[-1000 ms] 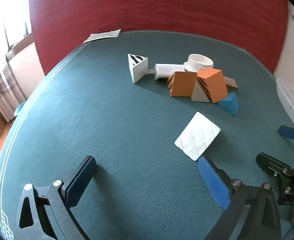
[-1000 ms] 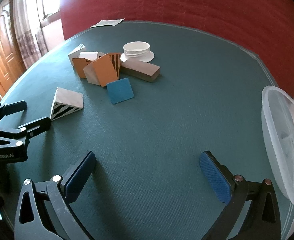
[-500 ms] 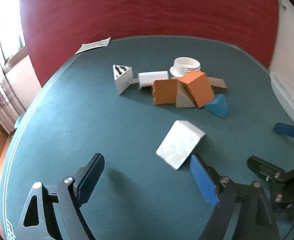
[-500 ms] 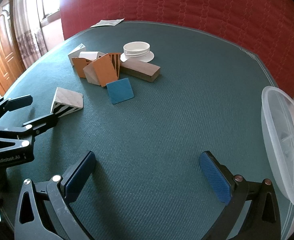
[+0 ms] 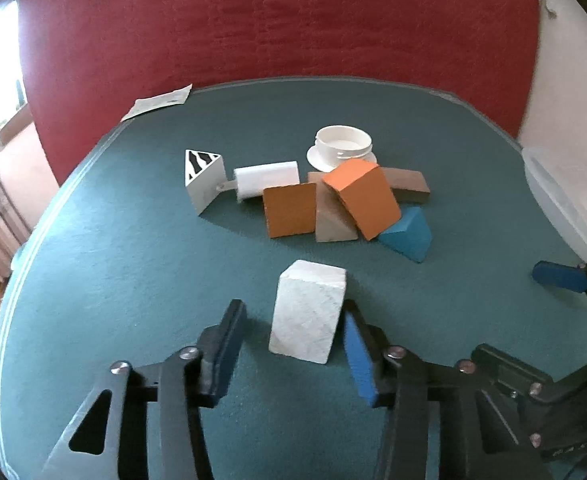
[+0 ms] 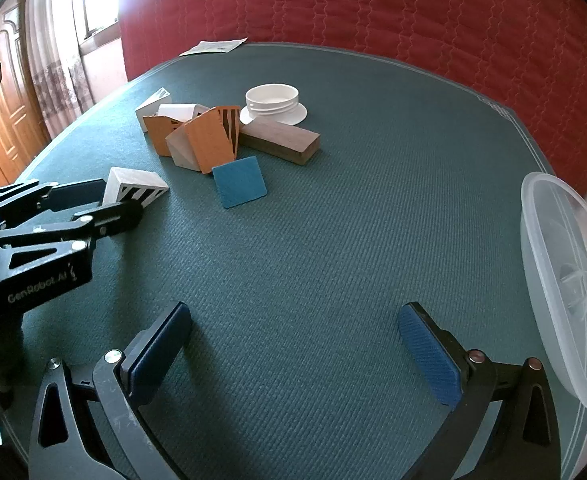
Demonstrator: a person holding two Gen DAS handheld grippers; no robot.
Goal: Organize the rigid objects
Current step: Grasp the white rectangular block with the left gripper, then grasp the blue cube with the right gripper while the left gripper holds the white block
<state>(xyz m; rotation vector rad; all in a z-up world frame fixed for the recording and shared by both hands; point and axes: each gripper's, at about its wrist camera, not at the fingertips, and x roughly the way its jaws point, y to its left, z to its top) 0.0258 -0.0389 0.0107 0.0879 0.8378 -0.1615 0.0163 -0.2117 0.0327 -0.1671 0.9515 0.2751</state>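
Left claw (image 5: 291,338): jaws apart, straddling the white wedge block (image 5: 307,312); right pad just beside it, contact unclear.
Right claw (image 6: 295,354): jaws spread wide over bare green tabletop (image 6: 333,240), gripping nothing.
White wedge block: on the tabletop at 6 o'clock from the pile.
Pile: orange blocks (image 5: 359,198), a blue wedge (image 5: 407,236) and a brown slab (image 6: 279,140) cluster together.
White cup (image 5: 343,144): at 12 o'clock of the pile.
Clear lid (image 6: 565,280): at 3 o'clock, by the tabletop edge.

Teal table (image 6: 353,220) carries clustered blocks (image 5: 333,204), white cup (image 5: 343,146), paper (image 5: 157,102).
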